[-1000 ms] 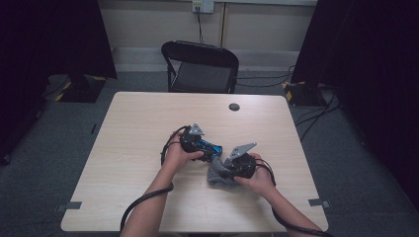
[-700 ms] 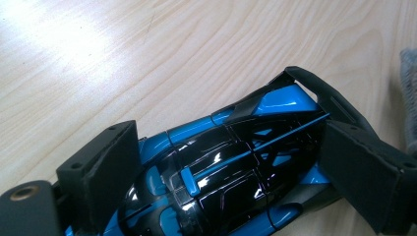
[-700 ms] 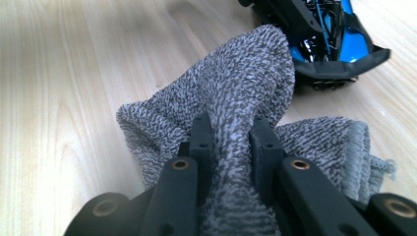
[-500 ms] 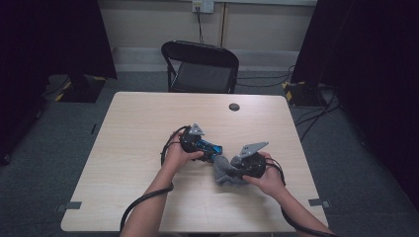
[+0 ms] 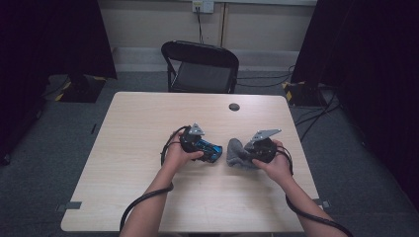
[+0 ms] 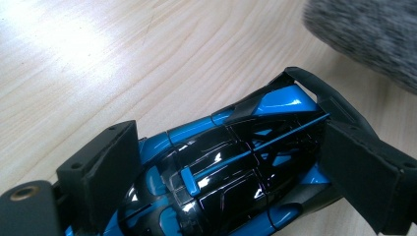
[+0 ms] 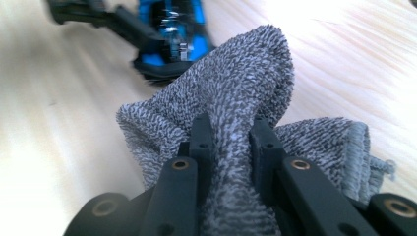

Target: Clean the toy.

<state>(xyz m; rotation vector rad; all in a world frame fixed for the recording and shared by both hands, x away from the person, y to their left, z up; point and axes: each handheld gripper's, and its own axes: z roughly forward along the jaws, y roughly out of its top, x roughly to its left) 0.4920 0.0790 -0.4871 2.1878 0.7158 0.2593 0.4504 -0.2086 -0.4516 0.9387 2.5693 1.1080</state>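
Left tongs (image 6: pixel 231 172) clamp the blue toy car (image 6: pixel 236 162); right tongs (image 7: pixel 231 142) pinch the grey cloth (image 7: pixel 236 98) just beside it.

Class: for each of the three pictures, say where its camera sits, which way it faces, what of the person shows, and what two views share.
High view: above the person's side, facing forward and down on the table; forearms, left gripper, right gripper.
Left gripper view: on that gripper, along its jaws clamping the blue toy car.
Right gripper view: on that gripper, along jaws pinching the grey cloth.
Shared: both gripper views show car and cloth.
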